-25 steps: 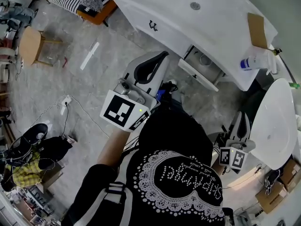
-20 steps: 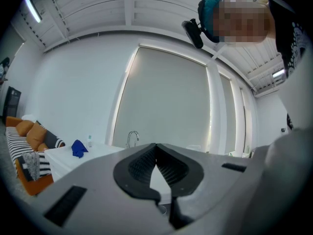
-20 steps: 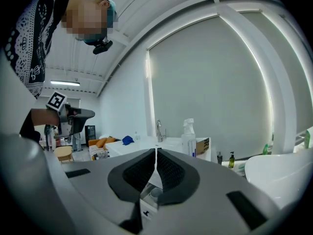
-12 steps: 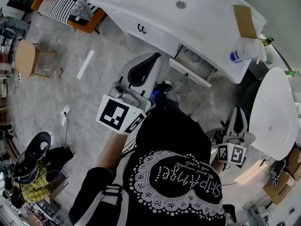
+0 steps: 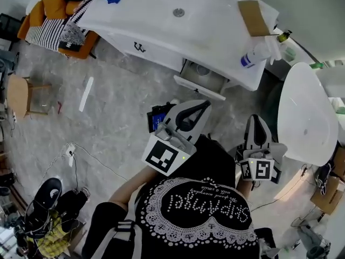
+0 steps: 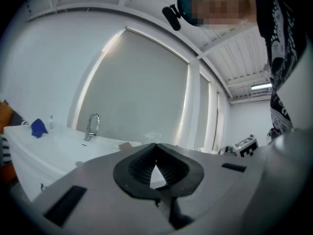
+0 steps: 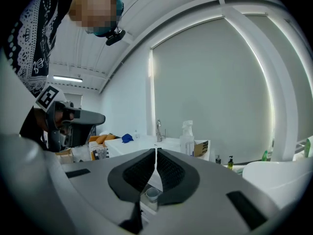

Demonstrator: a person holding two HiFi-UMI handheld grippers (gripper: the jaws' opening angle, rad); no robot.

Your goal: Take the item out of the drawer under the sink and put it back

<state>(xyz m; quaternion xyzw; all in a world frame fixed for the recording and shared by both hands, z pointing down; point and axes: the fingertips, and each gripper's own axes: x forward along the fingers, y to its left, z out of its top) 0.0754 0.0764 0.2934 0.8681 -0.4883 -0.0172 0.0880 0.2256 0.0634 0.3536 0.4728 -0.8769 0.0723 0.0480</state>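
Both clenched, nothing in either: left tongs (image 6: 155, 146) tips together, right tongs (image 7: 156, 151) down to a slit. Both are short of the table (image 5: 215, 26). The cup (image 7: 152, 194) is in the open drawer (image 5: 198, 87) under the sink (image 5: 178, 13), untouched. I read the step as reach in and grab. Plan: spread one pair before entering, come in level over the drawer front, straddle the cup wall, close gently, then lift straight up and draw back. Risks: tight headroom under the table edge, and the cup tipping if I clip its rim.

Floor: mottled grey stone floor (image 5: 118, 112) under me
Window: tall grey-blinded window (image 7: 210, 92) facing me
Seat: orange sofa (image 5: 53, 5), far corner
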